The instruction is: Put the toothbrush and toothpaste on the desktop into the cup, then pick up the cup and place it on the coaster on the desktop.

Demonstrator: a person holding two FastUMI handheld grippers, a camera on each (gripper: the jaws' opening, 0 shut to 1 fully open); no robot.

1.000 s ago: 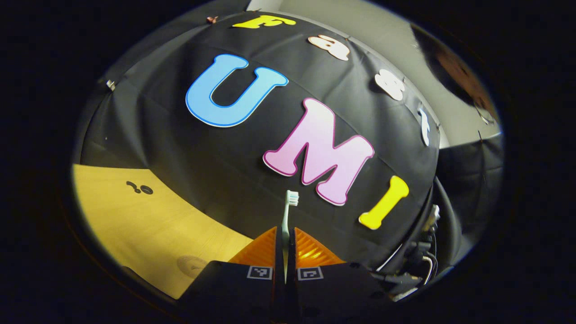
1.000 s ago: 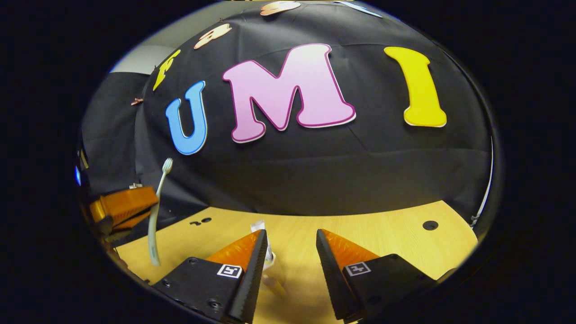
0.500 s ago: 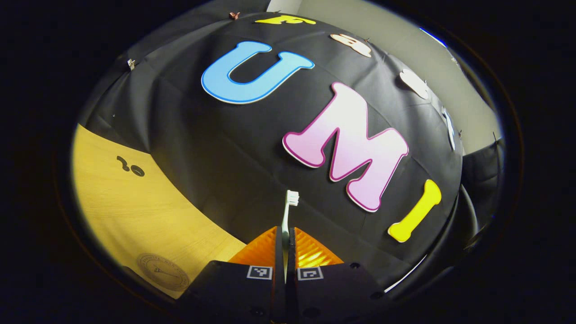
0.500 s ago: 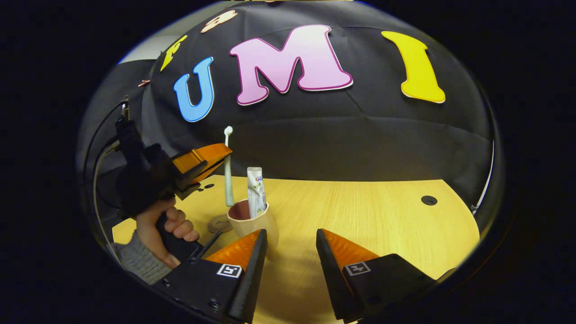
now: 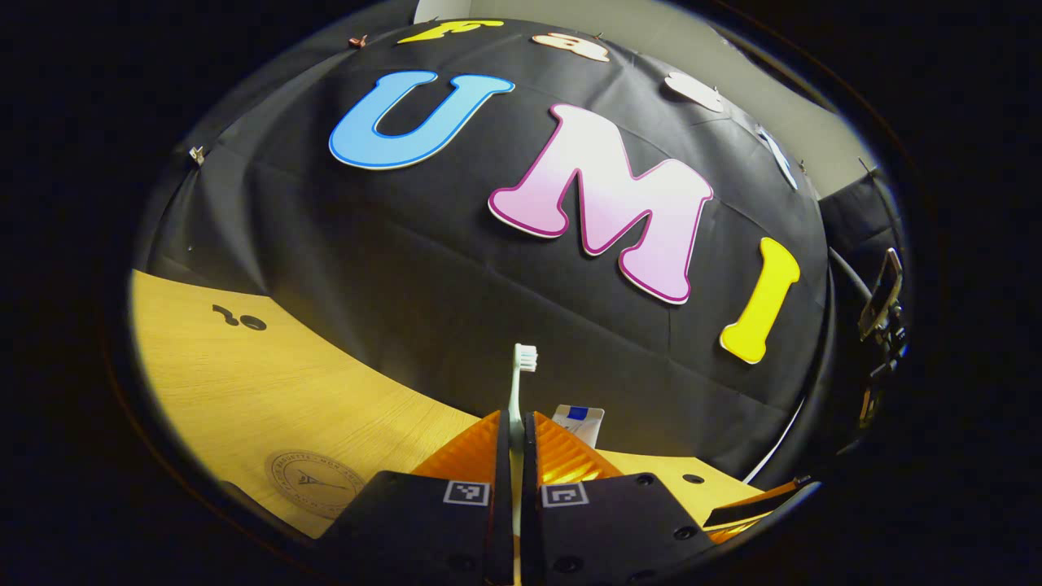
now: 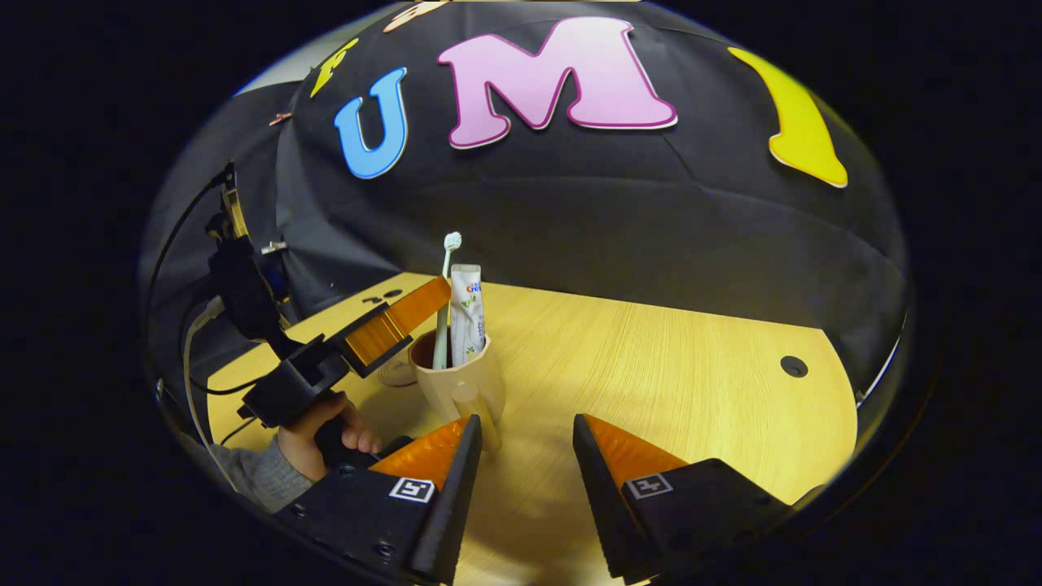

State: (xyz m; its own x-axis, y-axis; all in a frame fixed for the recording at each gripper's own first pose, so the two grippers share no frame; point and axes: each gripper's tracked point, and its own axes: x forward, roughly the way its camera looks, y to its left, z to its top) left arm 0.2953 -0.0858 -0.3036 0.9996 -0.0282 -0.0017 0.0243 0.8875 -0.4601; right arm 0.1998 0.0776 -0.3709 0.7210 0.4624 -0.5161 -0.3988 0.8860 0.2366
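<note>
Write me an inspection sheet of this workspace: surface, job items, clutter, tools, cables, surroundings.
Surface: light wooden desktop with a dark round hole near its far right.
Job's things: toothbrush upright, lower end inside the cup; toothpaste standing in the cup; coaster flat on the desktop, nothing on it.
Clutter: nothing seen.
Tools: left tool shut on the toothbrush handle above the cup, held by a hand in a grey sleeve; right tool open, empty, its fingers short of the cup.
Cables: black and white leads trail from the left tool.
Surroundings: black cloth wall behind the desktop.
</note>
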